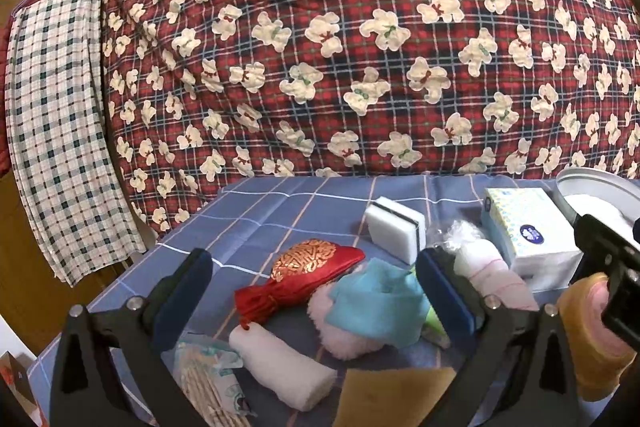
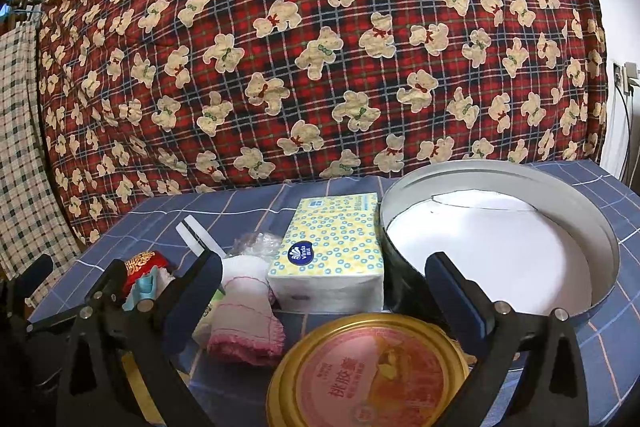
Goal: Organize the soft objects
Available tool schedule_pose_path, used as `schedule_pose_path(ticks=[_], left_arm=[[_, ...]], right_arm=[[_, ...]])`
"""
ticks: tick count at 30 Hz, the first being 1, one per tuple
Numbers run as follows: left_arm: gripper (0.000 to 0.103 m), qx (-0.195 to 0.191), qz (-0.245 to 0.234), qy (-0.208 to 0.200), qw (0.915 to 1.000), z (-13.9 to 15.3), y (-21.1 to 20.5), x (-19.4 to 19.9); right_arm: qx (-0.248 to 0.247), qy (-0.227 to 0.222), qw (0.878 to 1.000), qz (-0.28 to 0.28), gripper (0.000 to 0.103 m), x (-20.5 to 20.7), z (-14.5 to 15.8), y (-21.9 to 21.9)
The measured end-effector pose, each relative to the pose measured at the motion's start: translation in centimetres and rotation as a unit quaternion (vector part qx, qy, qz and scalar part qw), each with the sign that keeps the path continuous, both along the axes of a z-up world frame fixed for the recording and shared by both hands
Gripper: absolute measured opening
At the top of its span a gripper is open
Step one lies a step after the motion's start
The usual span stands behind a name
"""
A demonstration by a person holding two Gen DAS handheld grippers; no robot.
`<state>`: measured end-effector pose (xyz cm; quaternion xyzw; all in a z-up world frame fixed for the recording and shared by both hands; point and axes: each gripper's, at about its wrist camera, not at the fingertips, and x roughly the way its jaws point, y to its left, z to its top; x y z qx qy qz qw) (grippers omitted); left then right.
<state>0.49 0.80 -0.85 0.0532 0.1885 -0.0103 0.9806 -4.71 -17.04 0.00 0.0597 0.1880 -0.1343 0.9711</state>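
Note:
On the blue checked table, my left gripper is open above a red embroidered pouch, a teal cloth on a pink fluffy item, and a rolled white towel. A white sponge and a tissue pack lie beyond. My right gripper is open, with a gold-rimmed round tin lid between its fingers near the camera. In the right wrist view the tissue pack, a pink-edged rolled cloth and a large round tin, empty inside, sit ahead.
A red plaid bear-print blanket hangs behind the table. A checked cloth hangs at the left. A tan sponge and a packet of sticks lie near the front edge. A crinkled plastic bag lies behind the pink-edged cloth.

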Motion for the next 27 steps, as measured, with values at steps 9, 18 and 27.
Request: schedule_pose_path(ticks=[9, 18, 27], left_arm=[[0.103, -0.003, 0.002, 0.002, 1.0, 0.1, 0.1, 0.0], [0.103, -0.003, 0.004, 0.005, 1.0, 0.0, 0.3, 0.0], [0.103, -0.005, 0.015, 0.018, 0.9997, -0.2, 0.5, 0.3]], right_arm=[[-0.003, -0.004, 1.0, 0.019, 0.103, 0.0, -0.1, 0.6], [-0.008, -0.007, 1.0, 0.025, 0.103, -0.2, 0.1, 0.9], [-0.01, -0.017, 0.999, 0.035, 0.103, -0.5, 0.4, 1.1]])
